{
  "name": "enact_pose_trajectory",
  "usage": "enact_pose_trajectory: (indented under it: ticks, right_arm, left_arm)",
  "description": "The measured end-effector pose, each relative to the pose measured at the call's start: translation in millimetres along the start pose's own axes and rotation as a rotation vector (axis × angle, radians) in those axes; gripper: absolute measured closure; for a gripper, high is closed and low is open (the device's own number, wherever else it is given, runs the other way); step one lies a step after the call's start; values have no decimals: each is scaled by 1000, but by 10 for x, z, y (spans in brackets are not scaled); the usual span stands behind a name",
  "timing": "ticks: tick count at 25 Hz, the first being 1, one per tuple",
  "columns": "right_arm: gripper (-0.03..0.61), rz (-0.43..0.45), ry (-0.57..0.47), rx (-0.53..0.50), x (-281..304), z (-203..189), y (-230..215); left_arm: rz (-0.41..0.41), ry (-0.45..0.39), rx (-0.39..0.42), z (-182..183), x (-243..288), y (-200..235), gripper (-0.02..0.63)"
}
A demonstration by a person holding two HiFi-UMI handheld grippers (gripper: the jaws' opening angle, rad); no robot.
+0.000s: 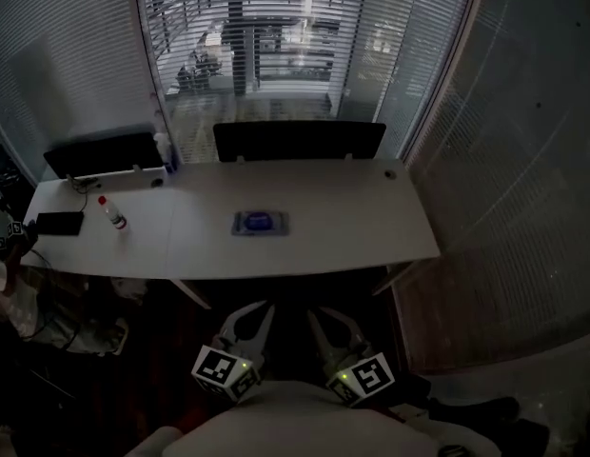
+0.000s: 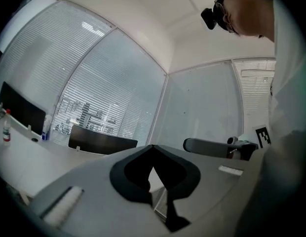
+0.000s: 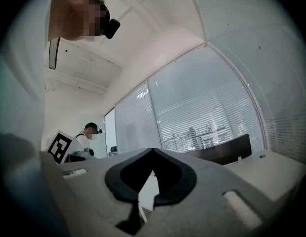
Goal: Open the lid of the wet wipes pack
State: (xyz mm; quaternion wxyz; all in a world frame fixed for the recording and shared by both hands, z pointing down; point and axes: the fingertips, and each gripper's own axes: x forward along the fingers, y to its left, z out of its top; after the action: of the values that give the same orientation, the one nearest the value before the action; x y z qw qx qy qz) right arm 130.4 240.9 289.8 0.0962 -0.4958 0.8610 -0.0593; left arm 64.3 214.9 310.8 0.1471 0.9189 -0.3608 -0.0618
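The wet wipes pack (image 1: pixel 260 223) lies flat near the middle of the white desk (image 1: pixel 352 227), grey with a blue lid that looks closed. Both grippers are held low and close to the person's body, well short of the desk's near edge. In the head view the left gripper (image 1: pixel 249 314) and right gripper (image 1: pixel 331 318) sit side by side and point toward the desk. The left gripper (image 2: pixel 153 147) has its jaw tips meeting with nothing between them. The right gripper (image 3: pixel 153 150) looks the same, shut and empty. Neither gripper view shows the pack.
A small bottle with a red cap (image 1: pixel 113 214) and a black device (image 1: pixel 59 223) lie on the desk's left part. Black screens (image 1: pixel 300 141) stand along the far edge before blinded windows. Another person (image 3: pixel 89 132) stands in the background. Dark floor lies between me and the desk.
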Motion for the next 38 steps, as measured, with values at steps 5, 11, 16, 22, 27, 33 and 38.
enact_pose_trajectory:
  ticks: [5,11,16,22,27,33,38]
  right_arm:
    - [578,2,13,-15,663,40,-134]
    - [578,12,23,-6,1507,4,-268]
    - [578,-2,25,10,2120,26,-394]
    - [578,-2,25,-13,2465,-160,-515]
    - [578,0,45,-3,2671,-214,-595]
    - [578,1,52,-2,2831,-123,-759]
    - [578,16,28,-19,2862,-79,-882]
  left_arm:
    - [-9,-2,-3,280,312,509,611]
    - [-22,8,-3,535,684,1160,611]
    - [-50,12,23,710,954,1620,611]
    - [-37,6,22,682,1101,2017,611]
    - [-25,11,12,731,1234,2203,611]
    - [-12,17,7,797,1417,2296,611]
    - [11,-1,20,903,1550,2304,611]
